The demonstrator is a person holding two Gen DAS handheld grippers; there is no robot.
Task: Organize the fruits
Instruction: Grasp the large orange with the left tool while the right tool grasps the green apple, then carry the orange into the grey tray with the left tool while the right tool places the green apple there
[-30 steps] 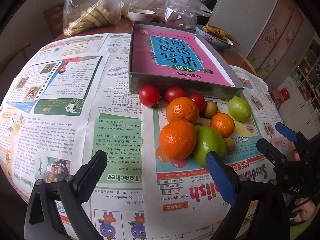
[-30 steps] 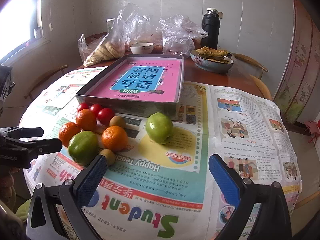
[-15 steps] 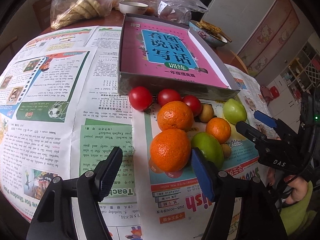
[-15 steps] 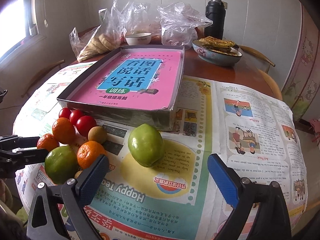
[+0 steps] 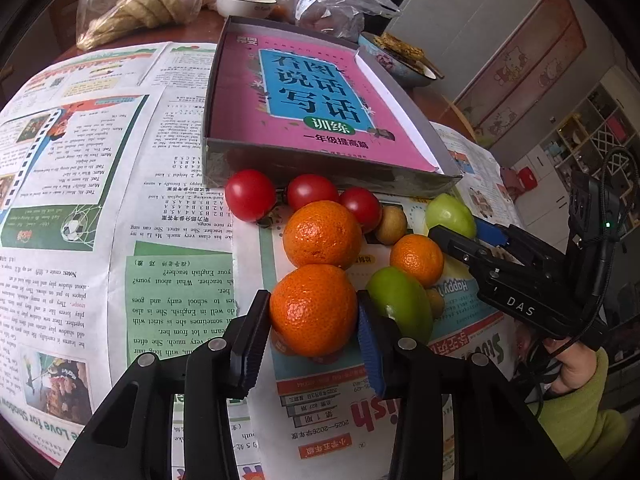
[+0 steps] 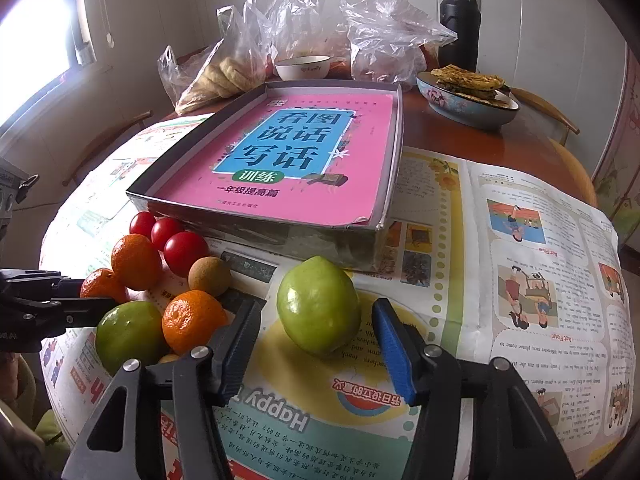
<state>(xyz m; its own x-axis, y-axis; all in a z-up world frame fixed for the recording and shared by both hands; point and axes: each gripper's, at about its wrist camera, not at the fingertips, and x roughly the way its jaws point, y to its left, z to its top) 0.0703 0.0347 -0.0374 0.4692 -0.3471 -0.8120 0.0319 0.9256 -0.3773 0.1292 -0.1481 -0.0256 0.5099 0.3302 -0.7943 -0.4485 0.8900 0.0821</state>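
We are closing both tools on fruit at the near edge of the pile. In the left wrist view the left hand-held gripper (image 5: 312, 334) is straddling the nearest orange (image 5: 314, 310) at lower centre, one pad on each flank; the jaws are closing and appear to be just meeting the peel. In the right wrist view the right hand-held gripper (image 6: 314, 350) is framing the lone green fruit (image 6: 319, 305) at centre, jaws closing too, but with gaps on both sides, so nothing is gripped yet. Each fruit is sitting straight ahead of its own tool; both are roundish, the green one slightly taller than wide, so no long axis matters much.

We are counting three red tomatoes (image 5: 250, 195), three oranges, two green fruits and, as far as we can see, three small brown fruits (image 5: 391, 225), all on the newspaper-covered table (image 5: 80, 240) below the shallow tray (image 5: 320, 174), which is holding a pink book (image 5: 304, 100) across upper centre. We judge that tray the likely destination.
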